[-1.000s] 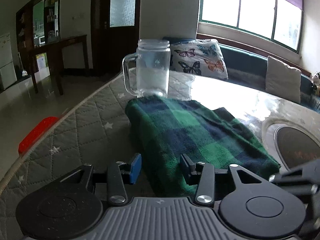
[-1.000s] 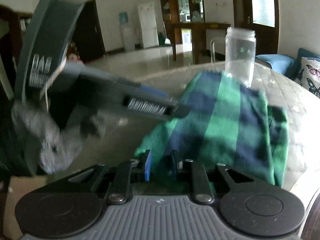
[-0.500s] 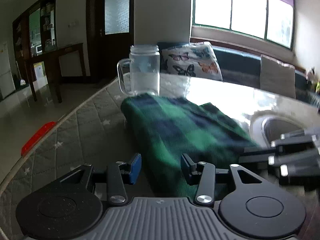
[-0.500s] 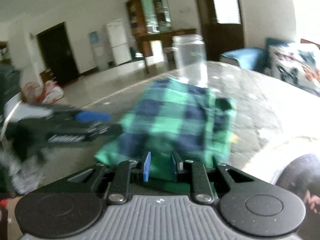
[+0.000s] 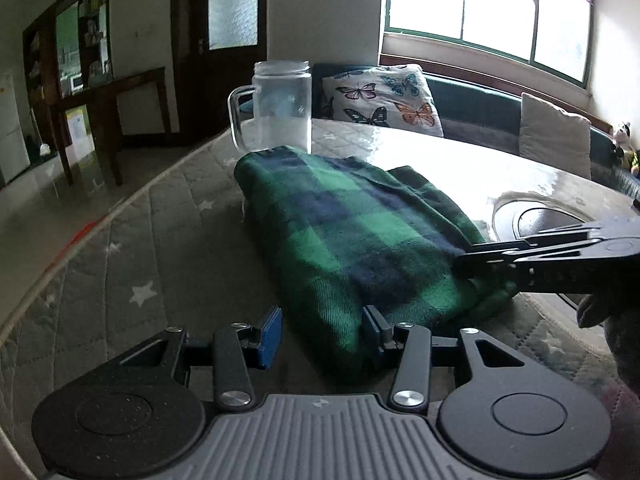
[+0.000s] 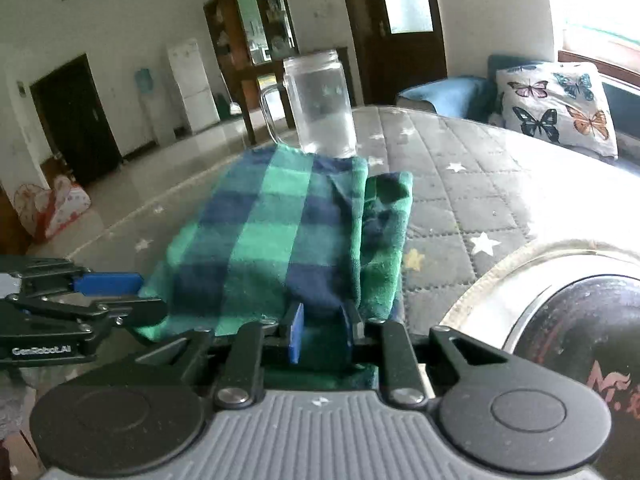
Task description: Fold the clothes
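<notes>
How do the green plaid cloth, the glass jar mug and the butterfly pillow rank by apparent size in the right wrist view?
1. Green plaid cloth, clearly largest.
2. Butterfly pillow and glass jar mug look alike; the pillow lies farther, so unranked.

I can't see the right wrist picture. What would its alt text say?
A folded green and blue checked cloth lies on a quilted, star-printed table cover, its near edge between the narrowly parted fingers of the right gripper. A glass mug stands at the cloth's far end, and the left gripper reaches in from the left.
</notes>
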The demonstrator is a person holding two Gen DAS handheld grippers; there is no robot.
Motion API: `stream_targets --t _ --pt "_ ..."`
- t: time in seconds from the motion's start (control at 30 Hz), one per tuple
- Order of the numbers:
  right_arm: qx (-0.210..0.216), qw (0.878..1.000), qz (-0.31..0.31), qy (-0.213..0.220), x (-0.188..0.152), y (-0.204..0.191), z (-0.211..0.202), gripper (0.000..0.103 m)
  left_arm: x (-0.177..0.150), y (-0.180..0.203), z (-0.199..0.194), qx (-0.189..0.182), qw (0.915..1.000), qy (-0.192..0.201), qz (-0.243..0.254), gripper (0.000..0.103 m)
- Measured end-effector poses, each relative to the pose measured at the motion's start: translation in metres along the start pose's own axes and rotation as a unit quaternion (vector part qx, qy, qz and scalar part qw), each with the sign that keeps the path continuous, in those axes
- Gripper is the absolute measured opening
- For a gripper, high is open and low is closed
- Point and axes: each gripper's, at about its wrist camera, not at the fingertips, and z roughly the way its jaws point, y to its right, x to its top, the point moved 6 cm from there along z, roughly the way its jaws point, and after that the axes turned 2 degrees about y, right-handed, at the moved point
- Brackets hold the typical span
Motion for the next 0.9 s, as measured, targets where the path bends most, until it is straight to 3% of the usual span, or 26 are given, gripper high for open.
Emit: stream_targets --t 0.1,0.2,0.57,0.67,0.9 --pt "-0.003 1.000 -0.015 0.006 0.002 -0.005 -0.010 0.026 -0.001 0.001 -0.005 0.000 1.0000 0.000 -0.004 0.055" --pt "0.001 1.000 -0.028 0.008 -0.001 -0.013 -0.021 0.044 -0.003 0.006 -0.013 -0.002 1.0000 0.003 -0.005 0.062" --pt "-0.012 0.998 -0.054 -0.001 -0.029 -0.034 -0.043 0.077 -0.011 0.019 -0.044 0.005 0.9997 0.025 -0.005 0.087" --pt "-0.016 0.998 -0.055 0.003 -0.034 -0.036 -0.051 0.081 -0.013 0.022 -0.051 0.006 0.9994 0.033 -0.003 0.097" --pt "-0.023 0.998 -0.064 0.008 -0.046 -0.042 -0.065 0.094 -0.020 0.033 -0.065 0.012 0.9988 0.047 0.006 0.103"
